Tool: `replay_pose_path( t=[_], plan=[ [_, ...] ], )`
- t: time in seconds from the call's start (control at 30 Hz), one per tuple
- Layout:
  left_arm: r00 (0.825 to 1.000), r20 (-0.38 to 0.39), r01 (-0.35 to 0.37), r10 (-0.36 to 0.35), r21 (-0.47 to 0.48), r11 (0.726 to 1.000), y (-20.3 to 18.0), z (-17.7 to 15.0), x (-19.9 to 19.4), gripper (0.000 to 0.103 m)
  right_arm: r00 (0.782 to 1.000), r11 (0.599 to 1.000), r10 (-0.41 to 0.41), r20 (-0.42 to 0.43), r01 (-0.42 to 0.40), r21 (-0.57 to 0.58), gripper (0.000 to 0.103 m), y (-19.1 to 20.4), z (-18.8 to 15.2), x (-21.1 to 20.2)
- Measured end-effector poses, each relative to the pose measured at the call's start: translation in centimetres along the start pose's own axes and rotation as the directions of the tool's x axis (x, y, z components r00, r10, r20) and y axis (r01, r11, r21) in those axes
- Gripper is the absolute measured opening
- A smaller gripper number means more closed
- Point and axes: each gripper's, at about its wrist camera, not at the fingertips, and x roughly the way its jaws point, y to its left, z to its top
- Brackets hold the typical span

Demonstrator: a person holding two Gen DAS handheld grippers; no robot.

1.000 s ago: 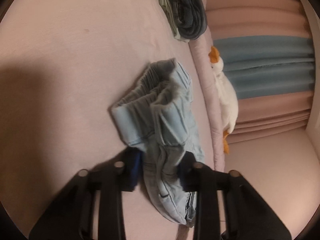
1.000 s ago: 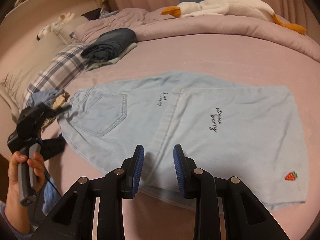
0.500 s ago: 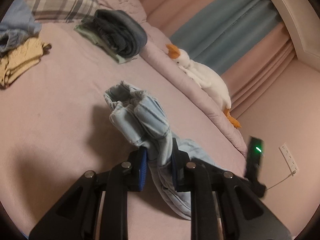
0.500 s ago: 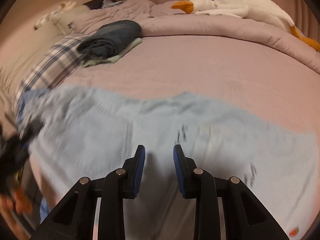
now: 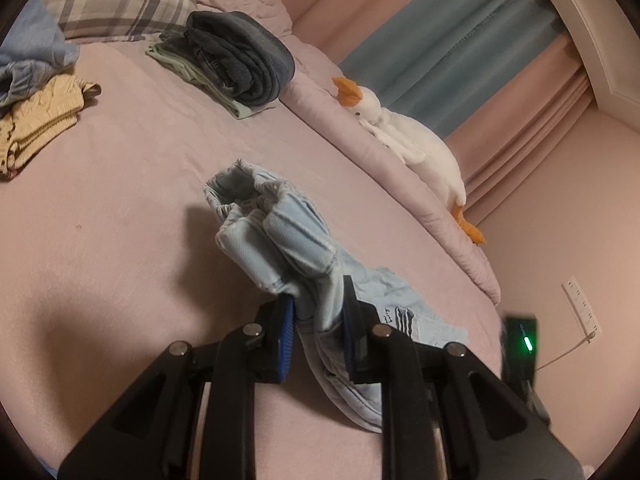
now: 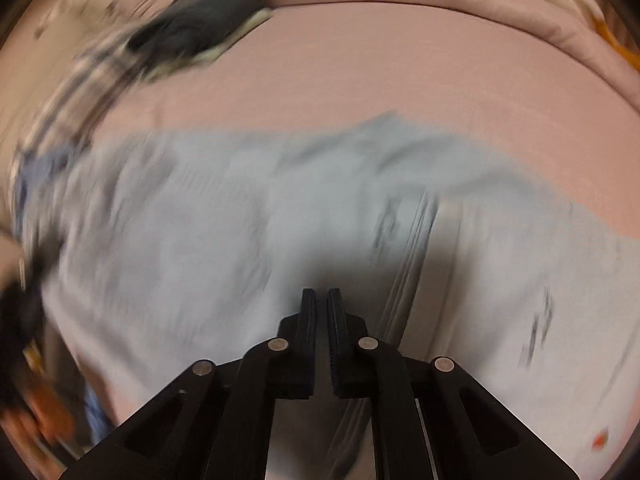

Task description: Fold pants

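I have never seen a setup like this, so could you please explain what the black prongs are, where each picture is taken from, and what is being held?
There is no robot here: a person holds a two-finger gripper in each hand, and each gripper carries a wide-angle camera looking along its fingers. The black prongs at the bottom of each picture are those fingers.

The left camera shows the left gripper shut on the bunched waistband end of the light blue pants, raised above the pink bed. Further back lie a stack of folded clothes, a yellow garment, a plaid pillow and a toy goose.

The right camera is blurred. Its right gripper has its fingers nearly together over the spread pants; whether any cloth is pinched cannot be told.
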Motion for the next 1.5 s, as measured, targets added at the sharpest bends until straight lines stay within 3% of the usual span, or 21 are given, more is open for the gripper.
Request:
replay_pose_path(
  t=[0.17,0.3,0.37,0.43,0.53,0.6,0.67,0.73,0.8,0.9,0.97,1.03,1.1,1.17,1.2,1.23,1.3,1.33,1.37,1.4,1.5],
  plan=[
    [1.000,-0.001,-0.018,0.018,0.060,0.998,-1.6,-0.1,-0.1,0.019,0.996,0.996,0.083,-0.026,-0.083,-0.018,0.008,1.6,-4.6,-2.1],
    [1.000,0.009,-0.026,0.025,0.105,0.994,-2.9,-0.1,-0.5,0.019,0.983,0.985,0.169,0.065,-0.171,0.025,0.008,-0.1,-5.8,-5.6],
    [1.000,0.012,-0.028,0.027,0.127,0.991,-3.5,-0.2,-0.6,0.019,0.977,0.986,0.148,0.153,-0.158,0.055,0.008,-1.5,-5.7,-7.0],
    [1.000,0.011,-0.023,0.021,0.150,0.988,-4.3,-0.2,-0.4,0.019,0.975,0.991,0.057,0.212,-0.081,0.106,0.008,-3.5,-5.5,-7.4],
    [1.000,0.005,-0.006,0.005,0.199,0.980,-6.2,-0.3,-0.2,0.019,0.981,0.990,0.018,0.194,-0.044,0.131,0.008,-4.7,-5.2,-5.5],
    [1.000,-0.003,0.015,-0.015,0.224,0.974,-7.5,-0.3,0.0,0.019,0.988,0.997,0.007,0.152,-0.018,0.076,0.008,-3.5,-5.4,-3.2],
    [1.000,-0.011,0.030,-0.029,0.263,0.964,-9.1,-0.5,0.4,0.019,0.981,0.999,-0.039,0.192,0.036,0.020,0.008,-2.4,-5.9,-2.6],
    [0.999,-0.025,0.044,-0.038,0.286,0.957,-10.2,-0.7,0.8,0.019,0.985,0.999,0.003,0.173,-0.012,0.049,0.008,-3.1,-5.8,-3.0],
    [0.998,-0.040,0.061,-0.051,0.315,0.947,-11.5,-1.1,1.4,0.019,0.983,0.986,0.092,0.157,-0.112,0.124,0.008,-5.1,-5.8,-3.5],
    [0.996,-0.075,0.081,-0.057,0.375,0.924,-13.6,-2.0,2.5,0.019,0.960,0.943,0.176,0.217,-0.228,0.241,0.013,-7.9,-6.4,-4.8],
    [0.993,-0.107,0.094,-0.054,0.417,0.904,-15.0,-3.0,3.6,0.019,0.925,0.881,0.258,0.278,-0.344,0.326,0.027,-10.0,-7.1,-5.2],
    [0.988,-0.146,0.112,-0.049,0.461,0.880,-16.4,-4.1,4.9,0.019,0.864,0.764,0.358,0.354,-0.489,0.421,0.041,-12.4,-7.9,-5.0],
    [0.983,-0.179,0.125,-0.041,0.492,0.861,-17.3,-5.4,6.1,0.019,0.803,0.652,0.404,0.438,-0.589,0.477,0.046,-14.4,-8.9,-4.8],
    [0.974,-0.225,0.137,-0.019,0.524,0.841,-18.0,-7.0,8.0,0.020,0.712,0.515,0.448,0.541,-0.700,0.495,0.049,-16.2,-10.4,-4.3],
    [0.966,-0.259,0.143,0.000,0.534,0.833,-18.1,-8.0,9.1,0.021,0.679,0.465,0.466,0.567,-0.733,0.497,0.053,-15.9,-10.1,-3.6],
    [0.956,-0.293,0.151,0.015,0.538,0.829,-18.0,-8.9,10.2,0.021,0.628,0.380,0.495,0.601,-0.778,0.500,0.060,-16.4,-10.6,-2.8],
    [0.936,-0.349,0.165,0.039,0.535,0.829,-17.5,-10.3,11.8,0.024,0.581,0.298,0.518,0.628,-0.811,0.504,0.061,-16.4,-10.3,-1.6],
    [0.927,-0.372,0.167,0.051,0.531,0.831,-17.2,-10.9,12.4,0.024,0.566,0.270,0.530,0.631,-0.818,0.508,0.061,-16.4,-10.2,-1.2],
    [0.921,-0.384,0.171,0.056,0.530,0.830,-17.0,-11.3,12.6,0.026,0.579,0.268,0.534,0.617,-0.807,0.526,0.061,-16.4,-10.2,-1.0],
    [0.922,-0.384,0.180,0.044,0.529,0.829,-16.9,-11.3,12.5,0.032,0.595,0.284,0.534,0.601,-0.796,0.535,0.061,-15.9,-9.8,-0.8],
    [0.916,-0.402,0.231,-0.021,0.483,0.844,-16.2,-10.4,11.1,0.049,0.669,0.385,0.523,0.527,-0.738,0.555,0.061,-16.0,-9.6,-1.8]
  ],
)
